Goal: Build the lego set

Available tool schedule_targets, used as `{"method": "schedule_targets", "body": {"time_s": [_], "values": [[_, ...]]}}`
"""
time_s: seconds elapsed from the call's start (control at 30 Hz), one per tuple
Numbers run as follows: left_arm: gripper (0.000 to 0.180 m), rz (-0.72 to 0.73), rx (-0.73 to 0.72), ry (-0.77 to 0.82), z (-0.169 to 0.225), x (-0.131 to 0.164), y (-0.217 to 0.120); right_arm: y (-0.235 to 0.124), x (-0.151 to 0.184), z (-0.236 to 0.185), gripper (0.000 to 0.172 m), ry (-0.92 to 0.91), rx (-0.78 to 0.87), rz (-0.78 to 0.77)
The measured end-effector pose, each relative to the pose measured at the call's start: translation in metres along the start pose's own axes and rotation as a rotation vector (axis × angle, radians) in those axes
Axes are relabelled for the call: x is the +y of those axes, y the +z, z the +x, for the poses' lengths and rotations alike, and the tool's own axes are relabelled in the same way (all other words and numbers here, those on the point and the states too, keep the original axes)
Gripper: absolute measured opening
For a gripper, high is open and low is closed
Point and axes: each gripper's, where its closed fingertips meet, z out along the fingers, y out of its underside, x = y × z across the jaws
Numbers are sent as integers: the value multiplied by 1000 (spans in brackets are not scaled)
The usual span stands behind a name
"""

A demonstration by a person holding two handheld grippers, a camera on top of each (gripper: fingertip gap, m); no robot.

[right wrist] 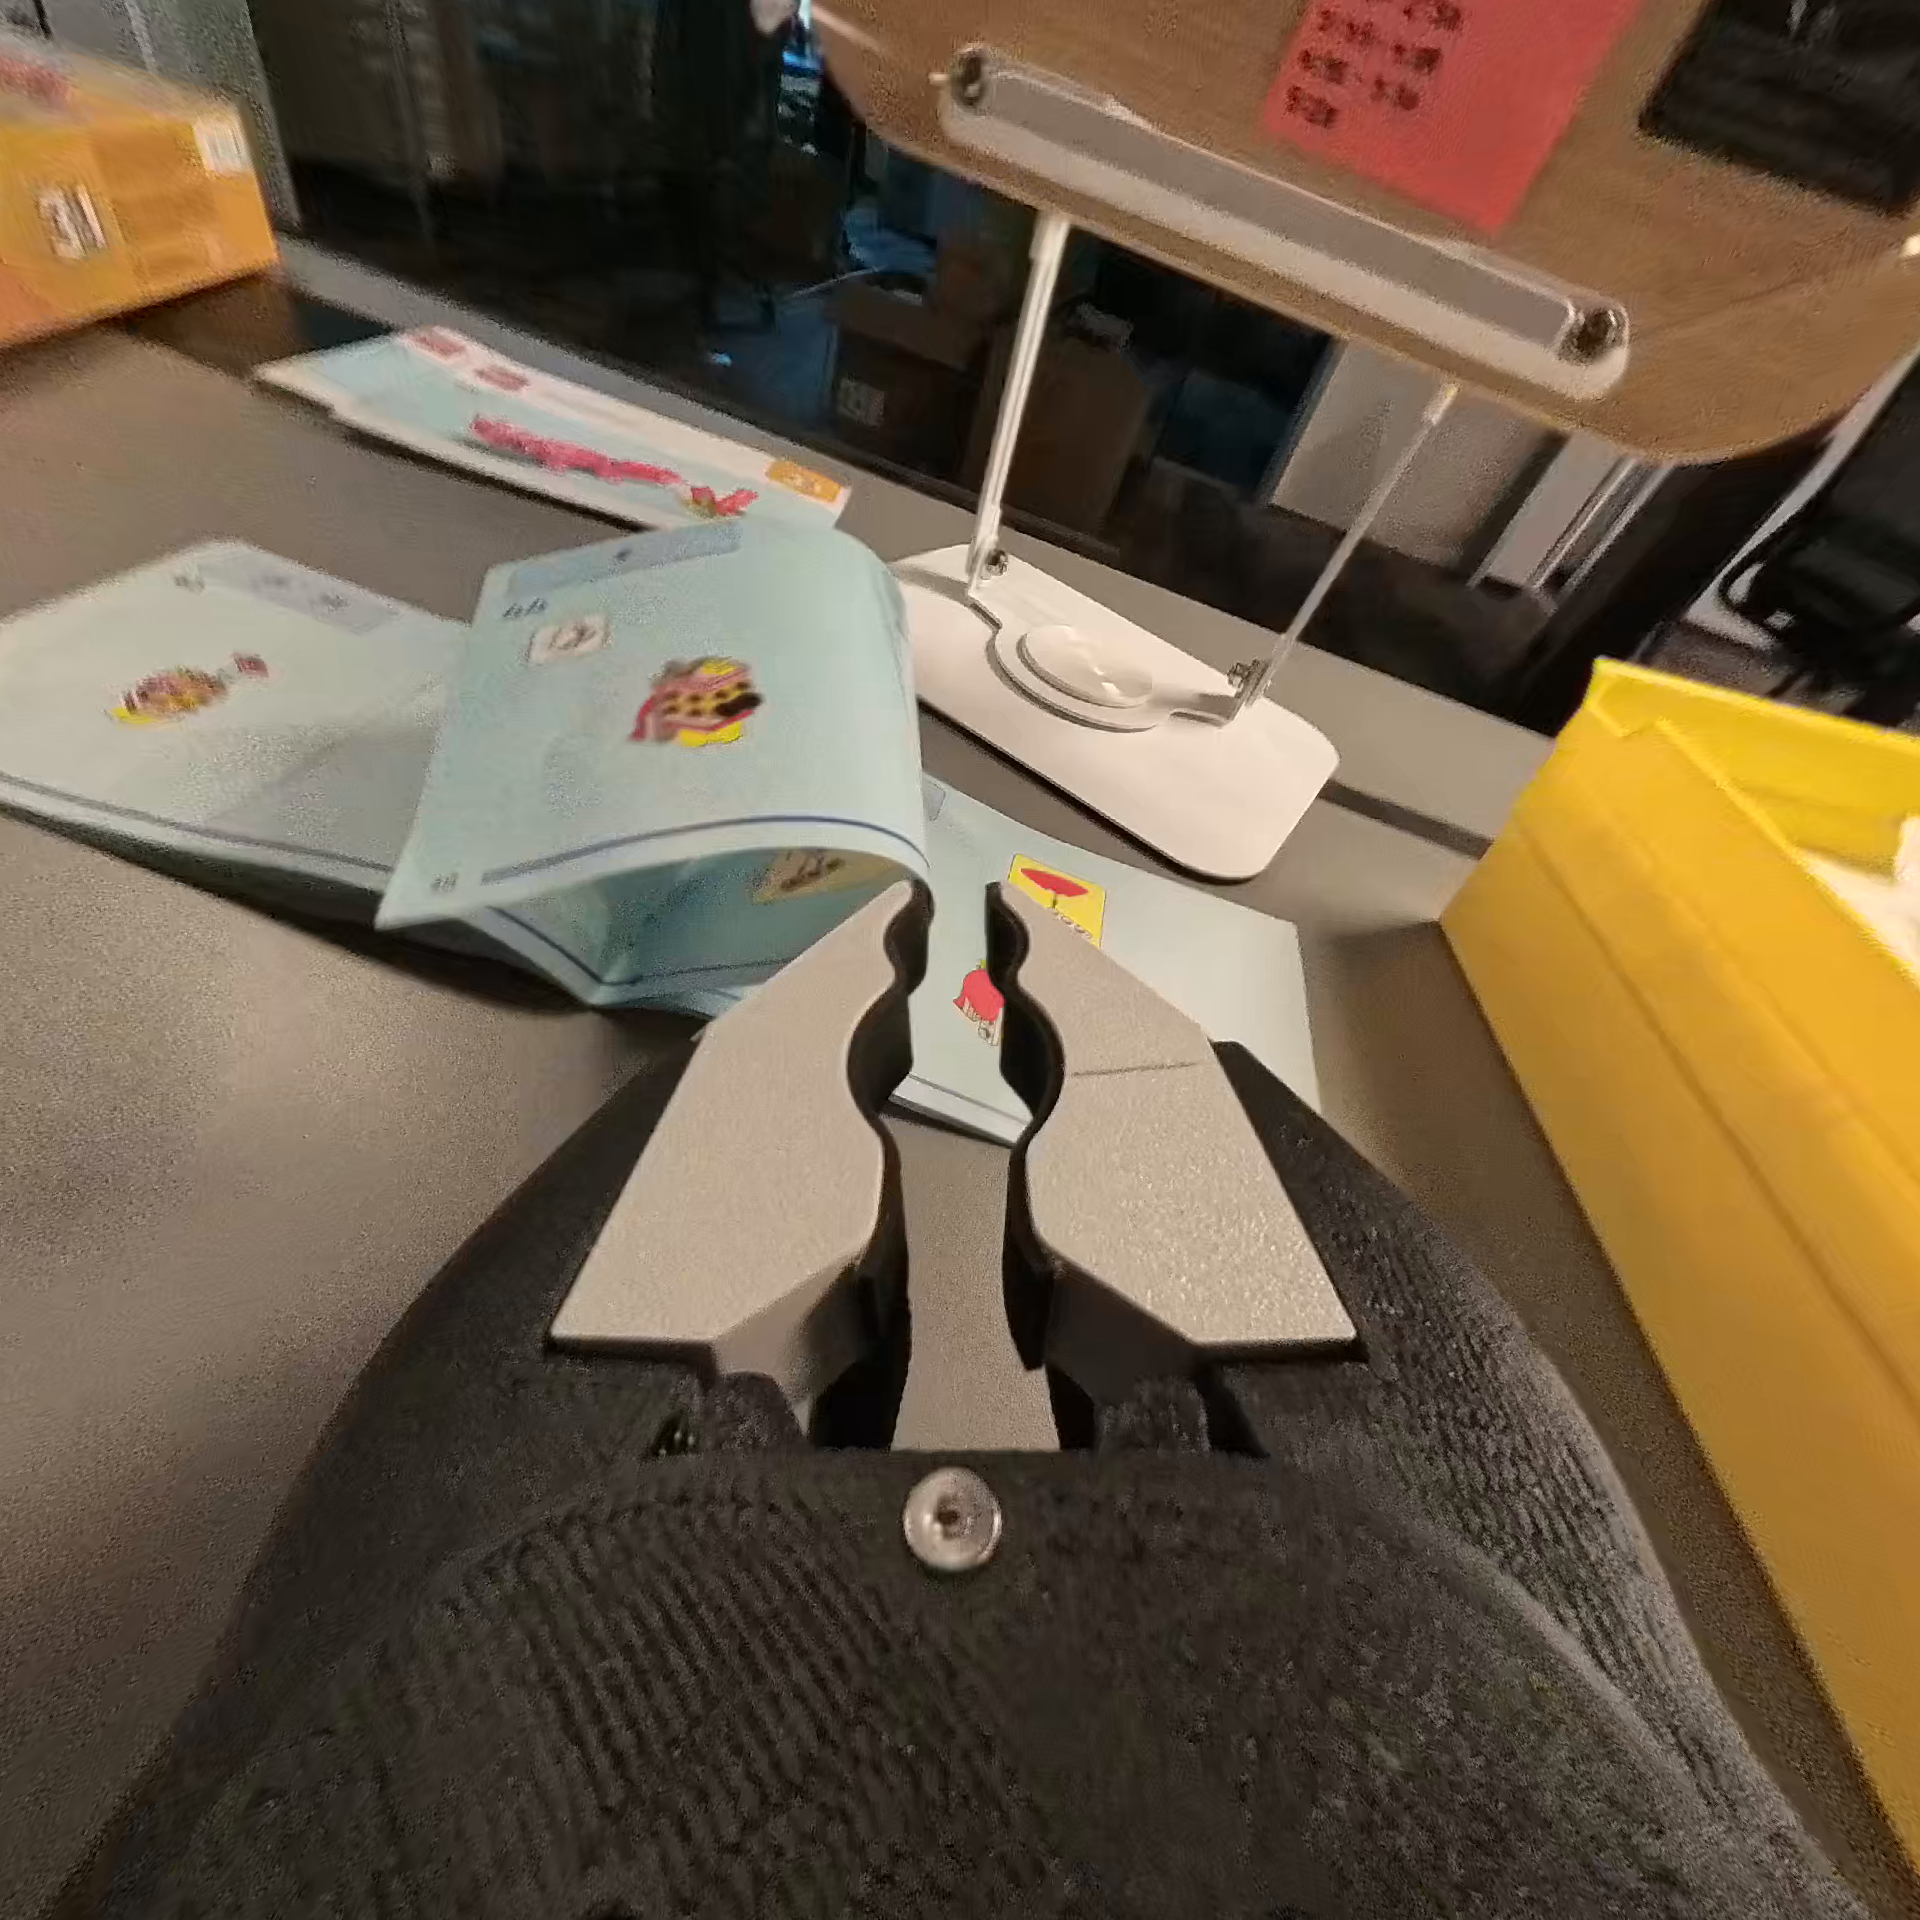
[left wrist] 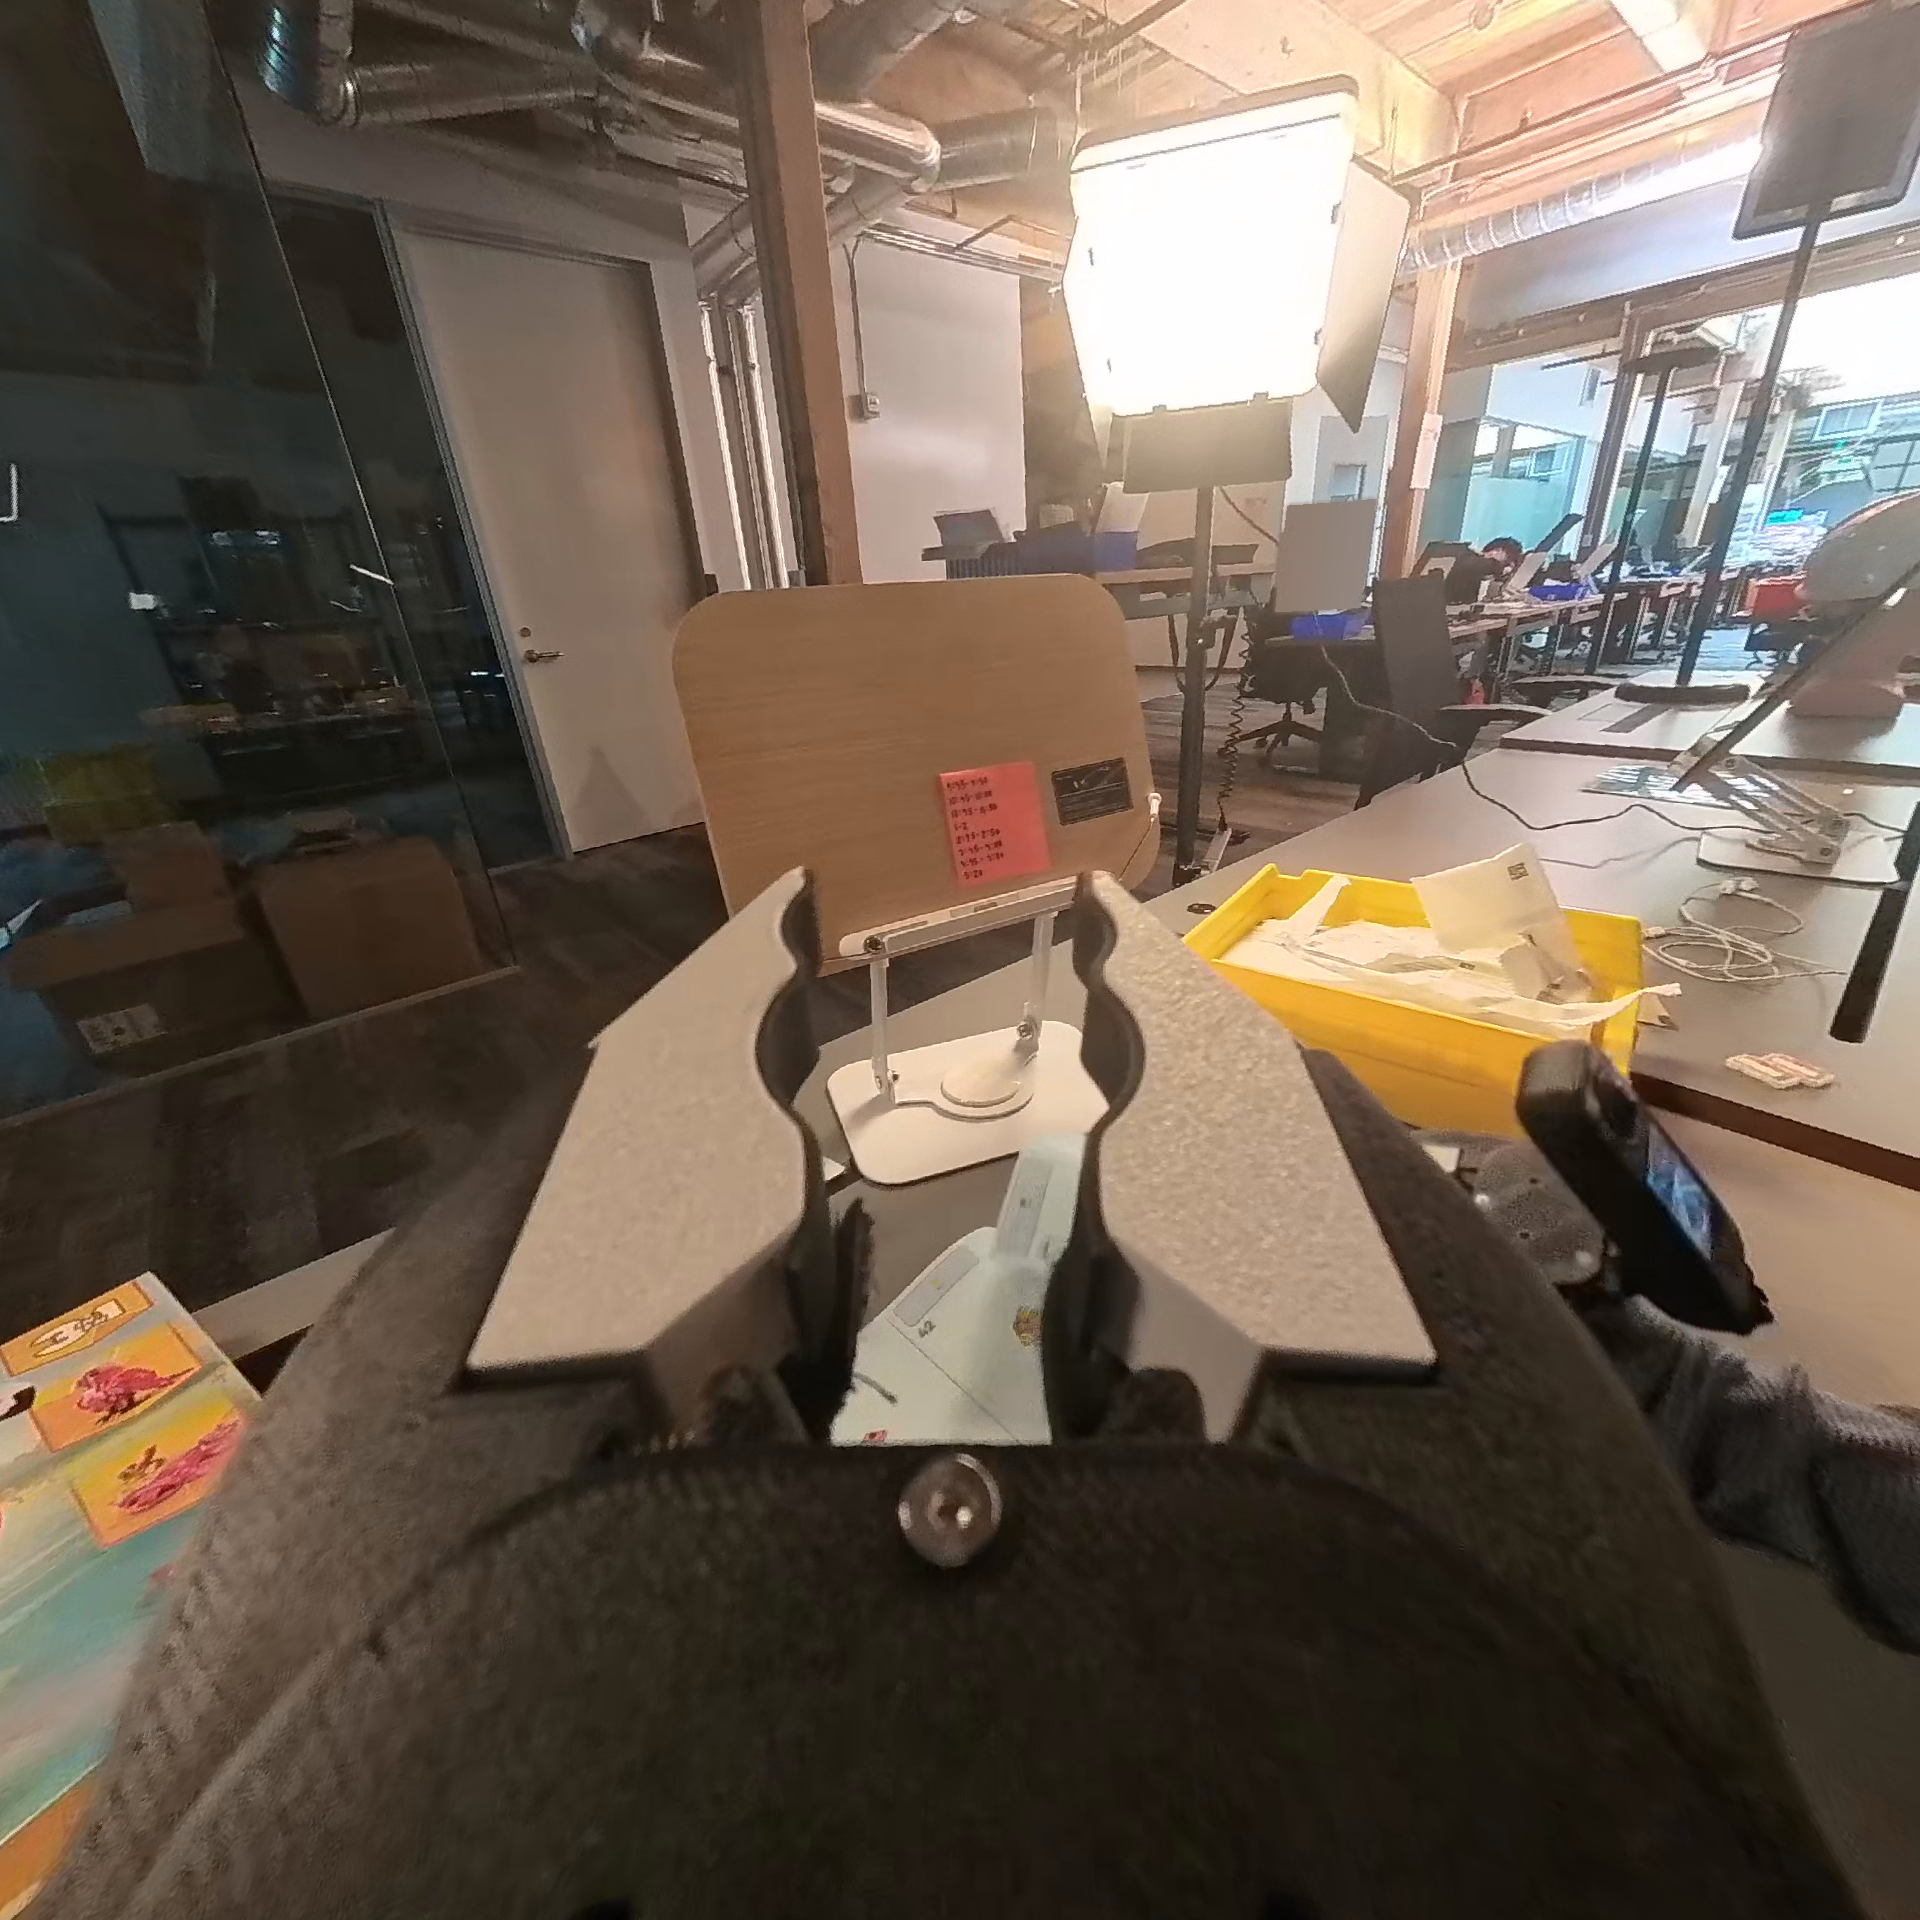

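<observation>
From my remote station, the left wrist view: my left gripper (left wrist: 945, 904) is raised above the grey table (left wrist: 1455, 821), its grey fingers (left wrist: 686, 1132) spread wide with nothing between them. Straight beyond the tips stands a wooden board (left wrist: 894, 717) tilted on a white stand (left wrist: 966, 1112), a pink sticky note (left wrist: 992, 826) and a dark plate (left wrist: 1091, 792) fixed to its face. To the right sits a yellow bin (left wrist: 1434, 1023) filled with white paper scraps, and at the right edge part of the other gripper's black body (left wrist: 1621, 1184) comes into frame. Below the fingers I glimpse a pale blue page, and a picture booklet (left wrist: 114, 1455) lies at the lower left.

The right wrist view: my right gripper (right wrist: 958, 902) is low over an open pale blue booklet (right wrist: 1195, 966) on the table. Its fingers (right wrist: 769, 1153) stand close together with a narrow slit between the tips, and I see nothing pinched there. One curled page (right wrist: 665, 717) arches up just left of the tips; whether the left tip touches its edge I cannot tell. The white stand's base (right wrist: 1122, 748) lies just behind the booklet, the yellow bin at right, a second leaflet (right wrist: 561, 447) and an orange box (right wrist: 125, 208) farther left
</observation>
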Motion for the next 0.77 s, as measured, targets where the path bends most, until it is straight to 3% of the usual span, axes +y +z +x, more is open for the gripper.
{"method": "schedule_targets", "body": {"time_s": [0.4,0.77], "values": [[46,7,23,-9,4,1,2,-1,9,32,0,497,-126,22],[45,20,32,-21,4,-1,1,0,16,39,0,699,-199,21]]}}
